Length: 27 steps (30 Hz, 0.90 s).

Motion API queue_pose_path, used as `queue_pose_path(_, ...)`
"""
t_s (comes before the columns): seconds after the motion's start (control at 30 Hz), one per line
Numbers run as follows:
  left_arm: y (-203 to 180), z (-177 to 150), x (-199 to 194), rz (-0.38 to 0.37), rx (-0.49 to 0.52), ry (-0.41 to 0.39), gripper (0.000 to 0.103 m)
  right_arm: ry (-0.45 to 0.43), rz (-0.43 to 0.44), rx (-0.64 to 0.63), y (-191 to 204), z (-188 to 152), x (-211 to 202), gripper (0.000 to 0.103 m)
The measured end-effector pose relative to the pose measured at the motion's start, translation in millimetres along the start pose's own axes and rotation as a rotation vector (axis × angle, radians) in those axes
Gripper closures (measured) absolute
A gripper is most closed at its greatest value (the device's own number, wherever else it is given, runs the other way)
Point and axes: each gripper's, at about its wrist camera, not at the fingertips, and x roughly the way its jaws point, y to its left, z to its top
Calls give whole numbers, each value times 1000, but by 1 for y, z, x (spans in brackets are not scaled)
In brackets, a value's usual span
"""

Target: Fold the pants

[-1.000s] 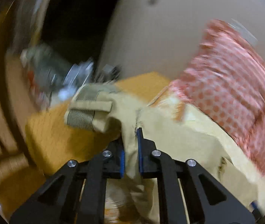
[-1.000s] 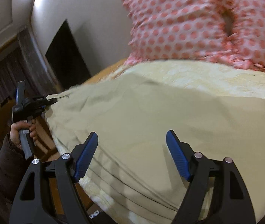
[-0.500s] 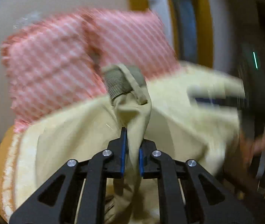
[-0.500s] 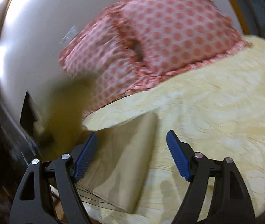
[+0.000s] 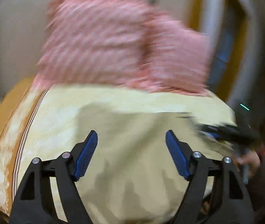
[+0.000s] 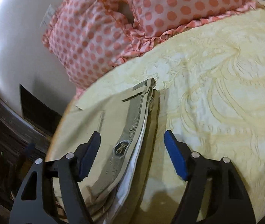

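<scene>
The khaki pants (image 6: 102, 123) lie folded on the bed, with the ribbed waistband (image 6: 132, 123) and a small logo patch facing up. My right gripper (image 6: 132, 147) is open just above the waistband, one finger on each side of it. In the blurred left wrist view the pants (image 5: 130, 158) lie flat under my open, empty left gripper (image 5: 131, 145). The right gripper (image 5: 225, 132) shows there at the right edge, held by a hand.
A pale yellow patterned bedspread (image 6: 216, 97) covers the bed. Pink polka-dot pillows (image 6: 132, 18) lie against the white headboard (image 6: 11, 37). The bed's edge (image 6: 57, 127) drops to dark floor at the left. An orange bed border (image 5: 1, 123) shows at the left.
My left gripper carried the waistband across toward the right, then opened and let the pants go. The pants now lie folded. My right gripper swung over the waistband and stayed open.
</scene>
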Motion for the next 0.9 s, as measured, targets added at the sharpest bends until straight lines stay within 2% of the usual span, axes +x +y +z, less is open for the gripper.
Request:
queue_pose_path(0.03,27,3,16,23,-83,62,35,13,0,-6,1,1,5,49)
queue_pose_path(0.07,49,4,30,29,-146,116,41,30,-3,-18,2,1,10,50)
queue_pose_path(0.13,73,4,52,9,-212,197,43,32,-22,-47,4,1,15,52)
queue_pose_path(0.2,80,5,72,-37,-236,255,43,42,-30,-62,6,2,17,52)
queue_pose_path(0.27,75,5,80,-89,-212,283,43,52,-27,-59,5,5,20,52)
queue_pose_path(0.3,73,5,84,-108,-203,297,37,56,-26,-64,5,6,21,57)
queue_pose_path(0.33,71,8,93,-125,-190,299,33,70,-20,-77,6,6,24,72)
queue_pose_path(0.37,70,9,95,-142,-186,308,35,80,-8,-79,6,6,26,79)
queue_pose_path(0.4,69,9,97,-139,-186,312,60,105,41,-63,5,6,28,85)
queue_pose_path(0.43,71,11,98,-159,-196,334,74,118,88,-41,2,7,28,88)
queue_pose_path(0.47,72,15,97,-177,-199,339,87,124,129,-19,-1,9,27,89)
queue_pose_path(0.53,68,21,103,-183,-179,335,95,121,215,12,-3,18,25,91)
queue_pose_path(0.6,61,34,109,-165,-150,322,96,108,241,-14,4,32,24,91)
queue_pose_path(0.73,52,65,132,-128,-108,260,96,30,215,-50,11,71,35,93)
queue_pose_path(0.8,48,82,148,-105,-89,227,96,-19,182,-44,7,93,40,93)
queue_pose_path(0.87,43,97,175,-48,-66,208,94,-65,144,-28,-1,112,48,93)
queue_pose_path(0.9,42,100,185,-15,-62,216,89,-79,109,-15,-7,121,55,92)
